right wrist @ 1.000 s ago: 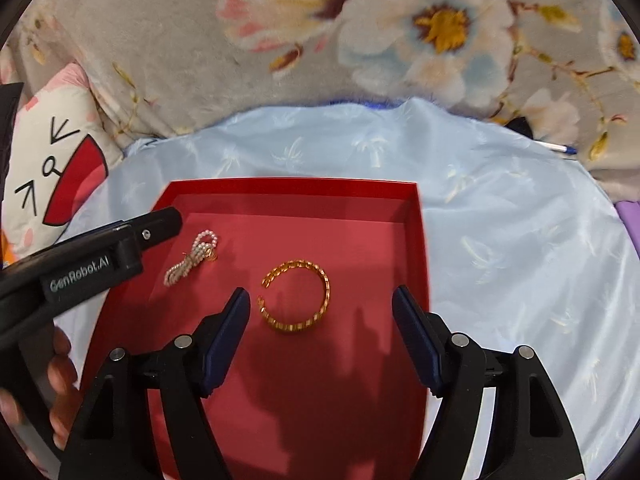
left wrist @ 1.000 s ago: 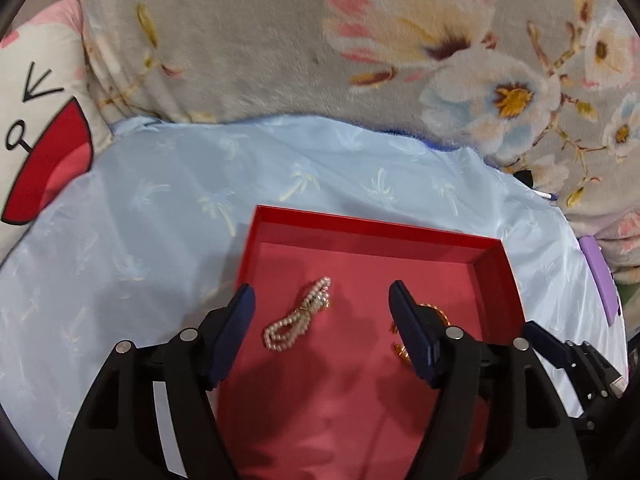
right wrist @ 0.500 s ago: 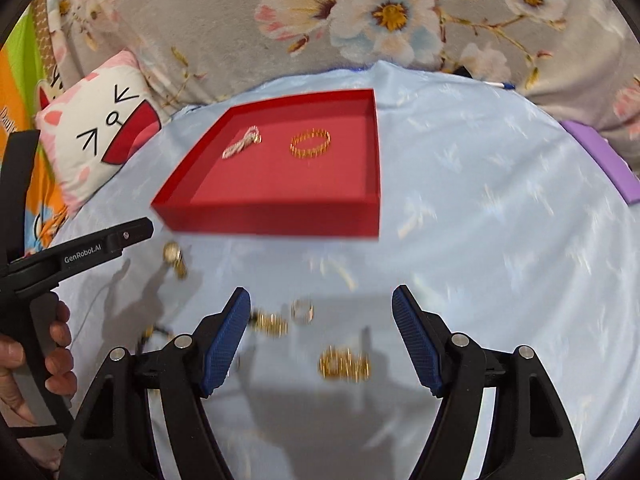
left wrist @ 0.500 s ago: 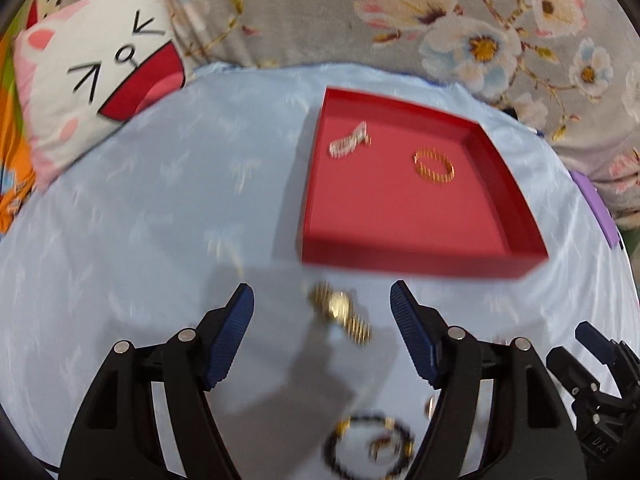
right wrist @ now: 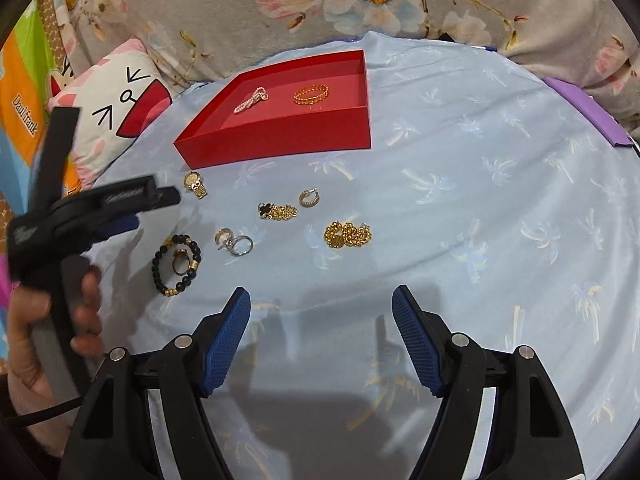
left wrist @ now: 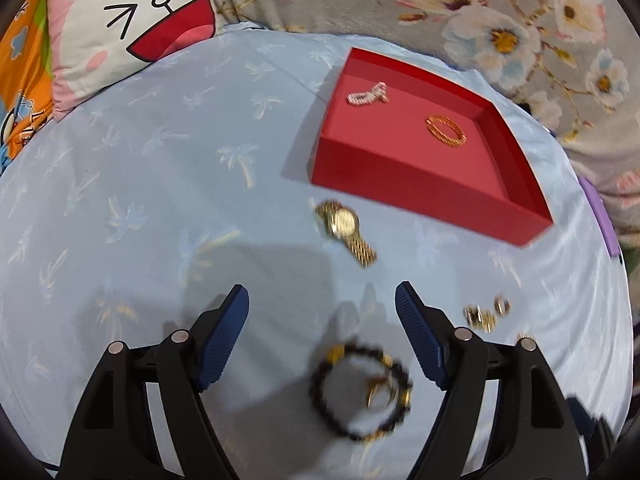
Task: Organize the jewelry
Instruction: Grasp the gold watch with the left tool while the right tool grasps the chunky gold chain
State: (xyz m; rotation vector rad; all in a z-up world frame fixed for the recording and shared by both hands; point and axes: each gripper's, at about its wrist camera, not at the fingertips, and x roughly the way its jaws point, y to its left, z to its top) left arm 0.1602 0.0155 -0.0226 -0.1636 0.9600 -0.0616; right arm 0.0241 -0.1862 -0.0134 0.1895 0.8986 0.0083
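Now both grippers are over the surface, which is covered with a light blue cloth [right wrist: 460, 184] with a palm tree print. The left gripper [left wrist: 322, 304] has its jaws wide apart; they have just been opening a little more, and nothing is between the pads. Under it lies a black bead bracelet [left wrist: 360, 392], with a small gold ring inside its circle, and a gold watch [left wrist: 346, 228] lies a little farther, near the front wall of the red tray [left wrist: 420, 184].

The right gripper [right wrist: 321, 304] is also wide open and holds nothing; only bare cloth is between its fingers.

Inside the tray there are two pieces: a pearl bracelet [right wrist: 251, 100] on the left and a gold chain bracelet [right wrist: 311, 94] on the right, well apart from each other.

The other jewelry lies loose on the cloth in front of the tray: a gold hoop earring [right wrist: 309, 198], a gold chain with a black clover [right wrist: 277, 211], a gold coin bracelet [right wrist: 347, 235] and two rings [right wrist: 234, 241] touching each other.

A cat-face pillow [right wrist: 116, 112] lies at the left edge, and a hand [right wrist: 48, 332] holds the left gripper's handle.
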